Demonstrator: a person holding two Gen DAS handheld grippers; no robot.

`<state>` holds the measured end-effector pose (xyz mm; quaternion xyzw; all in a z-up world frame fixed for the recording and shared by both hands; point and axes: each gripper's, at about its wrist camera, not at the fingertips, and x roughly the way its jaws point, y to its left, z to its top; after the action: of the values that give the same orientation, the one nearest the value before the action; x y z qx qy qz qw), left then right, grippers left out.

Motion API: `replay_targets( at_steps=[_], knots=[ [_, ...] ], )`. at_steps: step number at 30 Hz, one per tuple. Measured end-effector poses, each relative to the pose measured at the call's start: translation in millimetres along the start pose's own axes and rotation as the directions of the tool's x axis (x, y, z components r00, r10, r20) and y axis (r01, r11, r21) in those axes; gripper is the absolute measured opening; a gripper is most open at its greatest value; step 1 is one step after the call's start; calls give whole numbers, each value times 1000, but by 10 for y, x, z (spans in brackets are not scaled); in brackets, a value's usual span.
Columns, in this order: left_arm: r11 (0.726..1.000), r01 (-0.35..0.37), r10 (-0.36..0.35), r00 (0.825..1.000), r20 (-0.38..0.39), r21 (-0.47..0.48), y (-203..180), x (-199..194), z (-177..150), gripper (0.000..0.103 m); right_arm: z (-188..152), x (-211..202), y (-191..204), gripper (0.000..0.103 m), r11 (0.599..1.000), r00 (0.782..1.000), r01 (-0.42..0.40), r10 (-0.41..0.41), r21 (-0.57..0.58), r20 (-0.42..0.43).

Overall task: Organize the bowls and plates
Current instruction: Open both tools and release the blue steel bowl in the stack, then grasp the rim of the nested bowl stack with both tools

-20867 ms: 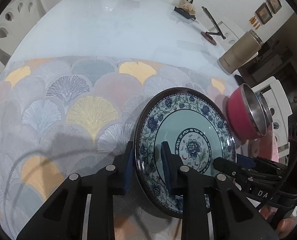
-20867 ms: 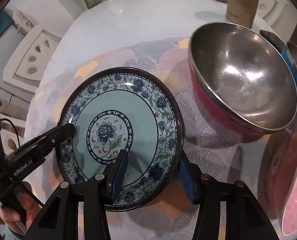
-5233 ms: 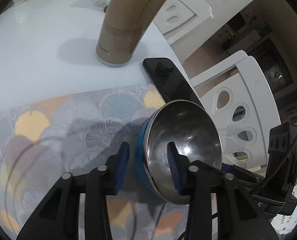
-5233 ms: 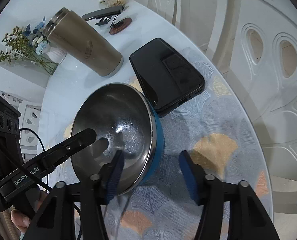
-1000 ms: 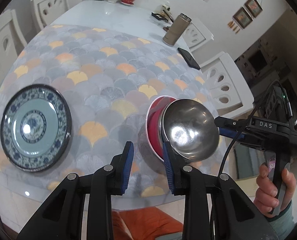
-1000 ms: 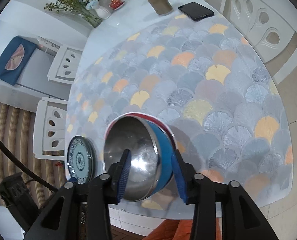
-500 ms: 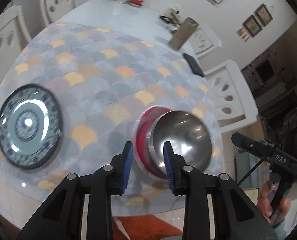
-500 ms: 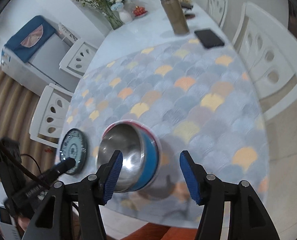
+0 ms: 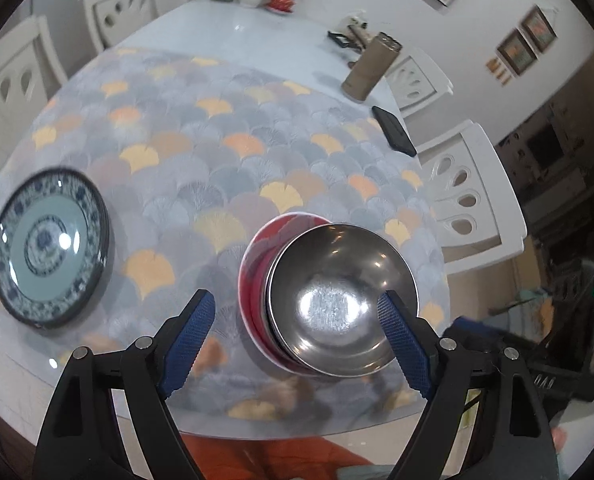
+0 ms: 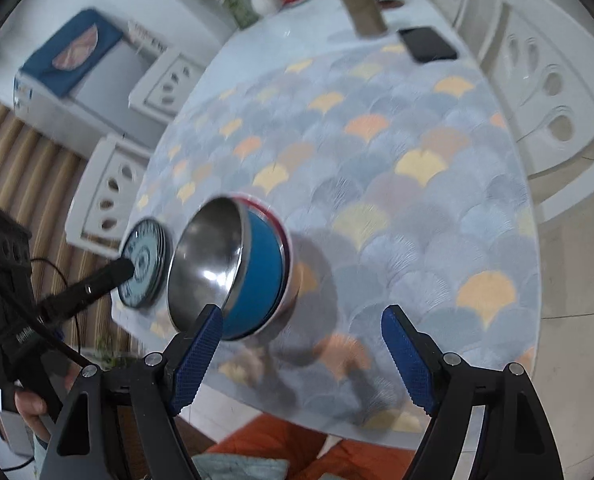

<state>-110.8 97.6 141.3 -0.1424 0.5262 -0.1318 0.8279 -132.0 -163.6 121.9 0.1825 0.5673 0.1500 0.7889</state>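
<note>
Left wrist: left gripper (image 9: pixel 293 336) is opening, released, above the steel bowl (image 9: pixel 341 300) nested in the red bowl (image 9: pixel 257 264); plate (image 9: pixel 49 244) lies well apart.

Right wrist: right gripper (image 10: pixel 301 344) is opening, holding nothing, beside the bowl stack (image 10: pixel 253 276) on the table (image 10: pixel 417 184).

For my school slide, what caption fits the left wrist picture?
Left gripper opening above stacked bowls, patterned plate beside.
</note>
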Motion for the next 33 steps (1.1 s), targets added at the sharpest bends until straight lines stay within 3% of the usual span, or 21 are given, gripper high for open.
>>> replay_targets(
  at_steps=[5,8,10,12,15,25,33],
  knots=[
    [999,21,-22,999,-28,-36,65,119,-4,82,108,161,93,80,998,998,-68,68,6,-18],
    [1000,9,-10,999,-54,-8,80,187,-2,82,178,294,80,80,1000,1000,-27,27,-13,-9],
    [1000,7,-6,998,-63,7,98,209,20,82,193,342,-26,81,1000,1000,2,-2,22,-2],
    [1000,18,-17,998,-63,16,138,229,52,82,187,359,-195,81,995,999,-39,37,96,25],
    [999,36,-36,996,-78,3,222,273,111,82,216,451,-311,81,986,1000,-25,22,164,17],
    [999,53,-53,992,-113,-3,332,396,169,82,244,614,71,81,999,1000,-7,7,40,4],
    [998,56,-60,991,-117,-36,408,449,127,82,204,640,-19,81,996,999,-46,44,79,18]
  ],
)
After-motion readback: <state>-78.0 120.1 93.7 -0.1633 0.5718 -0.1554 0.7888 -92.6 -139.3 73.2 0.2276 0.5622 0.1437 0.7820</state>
